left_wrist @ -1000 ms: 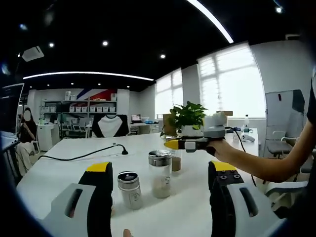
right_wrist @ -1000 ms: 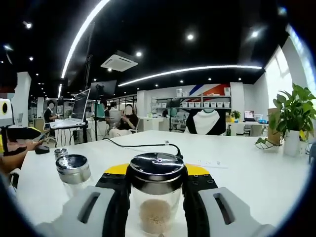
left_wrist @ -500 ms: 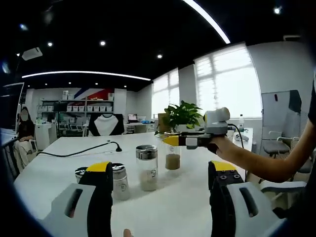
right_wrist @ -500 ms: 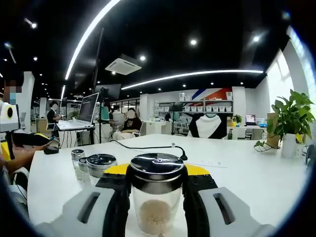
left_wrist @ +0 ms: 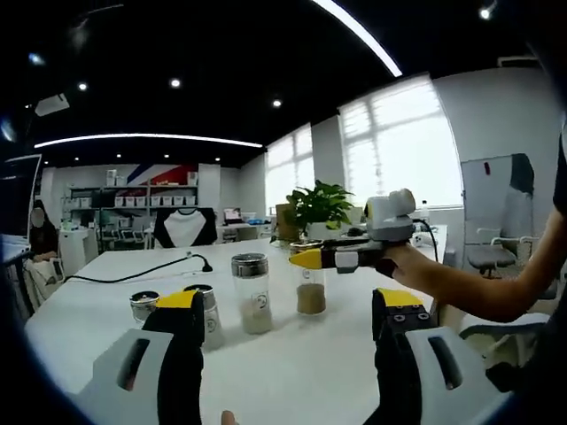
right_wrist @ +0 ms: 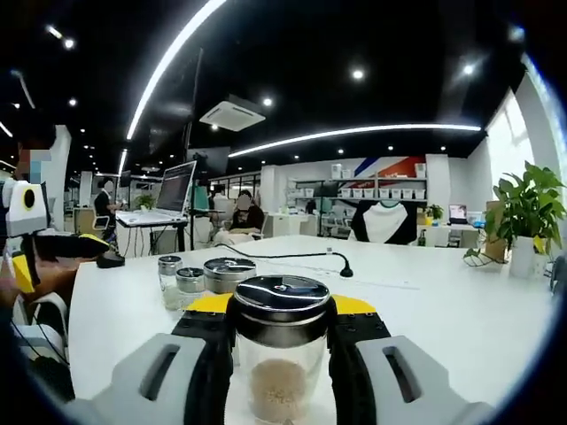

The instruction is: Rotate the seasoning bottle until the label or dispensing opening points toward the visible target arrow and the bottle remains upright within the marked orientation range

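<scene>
Right tool [right_wrist: 280, 354] pinching a seasoning bottle [right_wrist: 280, 354] by the clear body just under its metal cap, jaws pressed flat against both sides, bottle upright. Same bottle seen in the left gripper view [left_wrist: 309, 283], held above the white counter [left_wrist: 292, 372] by the right tool [left_wrist: 306, 258] reaching in from the right. Left tool [left_wrist: 288, 310] spread wide, holding nothing.

Likely glass with a smooth, slippery wall and a shiny steel lid; light, only about a third full of brown granules. Rigid but breakable, so a firm, even squeeze on the cylinder below the lid looks best, not on the cap itself. Upright carriage needed to keep powder off the shaker holes.

Count: four shaker bottles in all — one in the right tool, three standing on the counter: a tall one [left_wrist: 252, 292] and two short ones [left_wrist: 205, 314] [left_wrist: 143, 305]. One potted plant [left_wrist: 323, 208]. One black cable [left_wrist: 133, 276]. No target arrow or label discernible.
</scene>
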`<action>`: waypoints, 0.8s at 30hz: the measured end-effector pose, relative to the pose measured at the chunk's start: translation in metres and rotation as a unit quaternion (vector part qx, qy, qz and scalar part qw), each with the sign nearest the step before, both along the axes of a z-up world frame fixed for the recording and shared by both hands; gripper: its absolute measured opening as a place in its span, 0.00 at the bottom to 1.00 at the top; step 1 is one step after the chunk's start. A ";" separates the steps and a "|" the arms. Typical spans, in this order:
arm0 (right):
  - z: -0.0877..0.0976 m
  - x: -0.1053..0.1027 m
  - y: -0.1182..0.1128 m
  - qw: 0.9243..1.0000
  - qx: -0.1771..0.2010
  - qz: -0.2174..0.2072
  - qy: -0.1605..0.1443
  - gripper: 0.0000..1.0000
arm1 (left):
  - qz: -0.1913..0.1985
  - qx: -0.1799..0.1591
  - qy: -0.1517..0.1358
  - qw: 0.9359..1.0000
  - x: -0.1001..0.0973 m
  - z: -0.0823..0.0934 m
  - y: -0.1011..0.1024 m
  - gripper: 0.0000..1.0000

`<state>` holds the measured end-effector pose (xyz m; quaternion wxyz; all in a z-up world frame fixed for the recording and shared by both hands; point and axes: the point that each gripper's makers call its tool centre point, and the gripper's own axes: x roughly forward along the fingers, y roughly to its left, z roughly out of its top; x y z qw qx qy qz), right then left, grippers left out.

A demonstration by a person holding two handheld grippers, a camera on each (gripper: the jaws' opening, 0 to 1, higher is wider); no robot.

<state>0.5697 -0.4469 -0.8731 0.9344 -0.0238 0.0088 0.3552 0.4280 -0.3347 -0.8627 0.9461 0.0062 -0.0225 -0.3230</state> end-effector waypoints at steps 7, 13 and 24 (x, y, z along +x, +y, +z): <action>0.002 -0.027 0.010 1.000 0.014 0.021 0.001 0.38 | -0.029 0.025 0.020 0.999 -0.002 -0.019 -0.008 0.82; 0.000 -0.042 0.020 0.999 -0.019 0.030 -0.022 0.38 | -0.060 0.047 0.023 0.997 -0.002 -0.031 -0.017 0.82; -0.006 -0.071 0.036 0.998 -0.023 0.057 -0.021 0.38 | -0.072 0.039 0.045 0.996 0.012 -0.051 -0.024 0.82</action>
